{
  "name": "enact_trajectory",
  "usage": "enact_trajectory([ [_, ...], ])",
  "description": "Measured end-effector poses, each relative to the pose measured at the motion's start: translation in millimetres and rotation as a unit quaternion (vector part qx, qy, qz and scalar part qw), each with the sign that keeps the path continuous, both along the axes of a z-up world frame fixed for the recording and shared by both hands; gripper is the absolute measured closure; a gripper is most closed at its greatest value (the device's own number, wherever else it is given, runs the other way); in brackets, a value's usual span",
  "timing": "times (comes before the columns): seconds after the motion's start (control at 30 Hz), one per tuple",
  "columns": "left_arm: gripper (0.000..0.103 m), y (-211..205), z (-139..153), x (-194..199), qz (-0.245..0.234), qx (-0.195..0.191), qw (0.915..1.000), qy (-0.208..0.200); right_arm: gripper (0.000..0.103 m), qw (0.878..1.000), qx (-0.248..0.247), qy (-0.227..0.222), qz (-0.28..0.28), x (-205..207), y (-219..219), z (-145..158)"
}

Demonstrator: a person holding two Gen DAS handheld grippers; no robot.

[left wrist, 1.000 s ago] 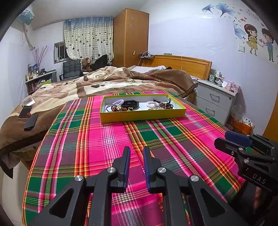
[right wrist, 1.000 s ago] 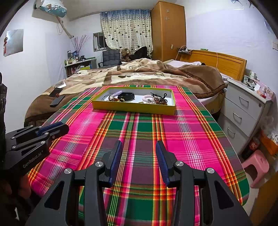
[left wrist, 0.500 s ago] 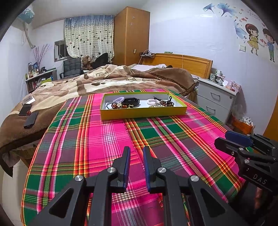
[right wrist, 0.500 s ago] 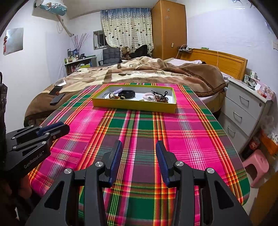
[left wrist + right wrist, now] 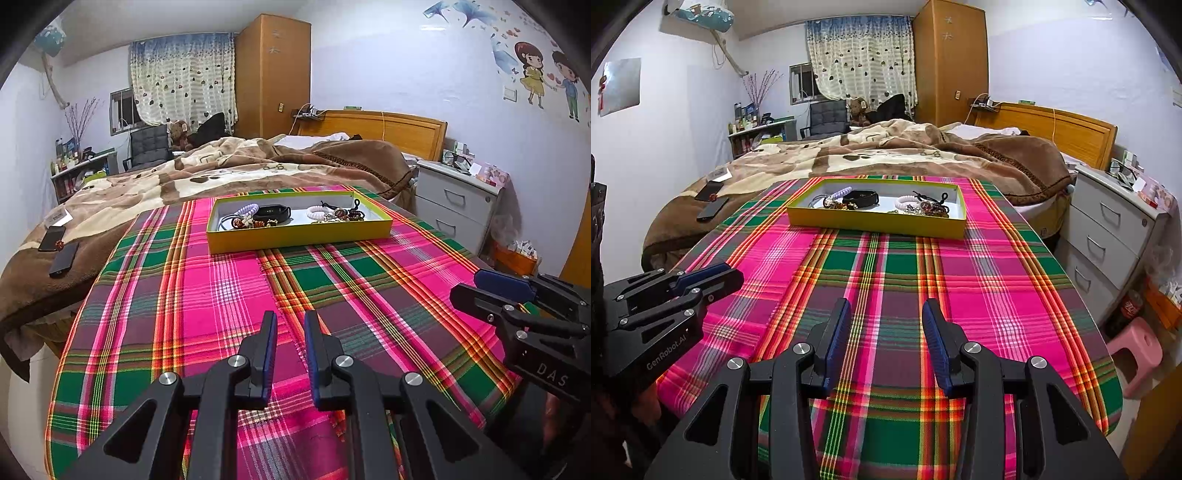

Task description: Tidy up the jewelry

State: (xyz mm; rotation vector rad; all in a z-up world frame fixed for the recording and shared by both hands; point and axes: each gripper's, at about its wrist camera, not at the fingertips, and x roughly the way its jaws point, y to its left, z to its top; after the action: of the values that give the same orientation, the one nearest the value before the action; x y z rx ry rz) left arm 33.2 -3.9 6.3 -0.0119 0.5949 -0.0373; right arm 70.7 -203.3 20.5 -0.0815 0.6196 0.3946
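I hold both tools low over the near end of the plaid tablecloth (image 5: 221, 295), neither touching anything. My left gripper (image 5: 290, 325) has its blue-padded fingers parted by a narrow gap with only cloth showing between them. My right gripper (image 5: 886, 314) stands spread wider, also empty. Each tool shows at the edge of the other's view. The yellow tray (image 5: 875, 221) sits at the far end of the cloth, well apart from both grippers, next to the brown blanket (image 5: 886, 147) on the bed. Inside it lies the jewelry: a lilac coiled band (image 5: 248, 210), a black wristband (image 5: 275, 212), a white coiled bracelet (image 5: 317, 211) and a tangle of beaded pieces (image 5: 345, 215) toward its right side.
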Motion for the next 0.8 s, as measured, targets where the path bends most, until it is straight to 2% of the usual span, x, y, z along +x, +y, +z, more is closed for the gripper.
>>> enact_trajectory([
  [0.33,0.089,-2.6,-0.2,-2.3,0.003,0.009,1.0,0.0,0.062,1.0,0.0,0.0,0.0,-0.2,0.4,0.2],
  [0.8,0.089,-1.6,-1.2,-1.3,0.001,-0.002,1.0,0.008,0.062,1.0,-0.002,0.001,0.0,-0.5,-0.3,-0.6],
])
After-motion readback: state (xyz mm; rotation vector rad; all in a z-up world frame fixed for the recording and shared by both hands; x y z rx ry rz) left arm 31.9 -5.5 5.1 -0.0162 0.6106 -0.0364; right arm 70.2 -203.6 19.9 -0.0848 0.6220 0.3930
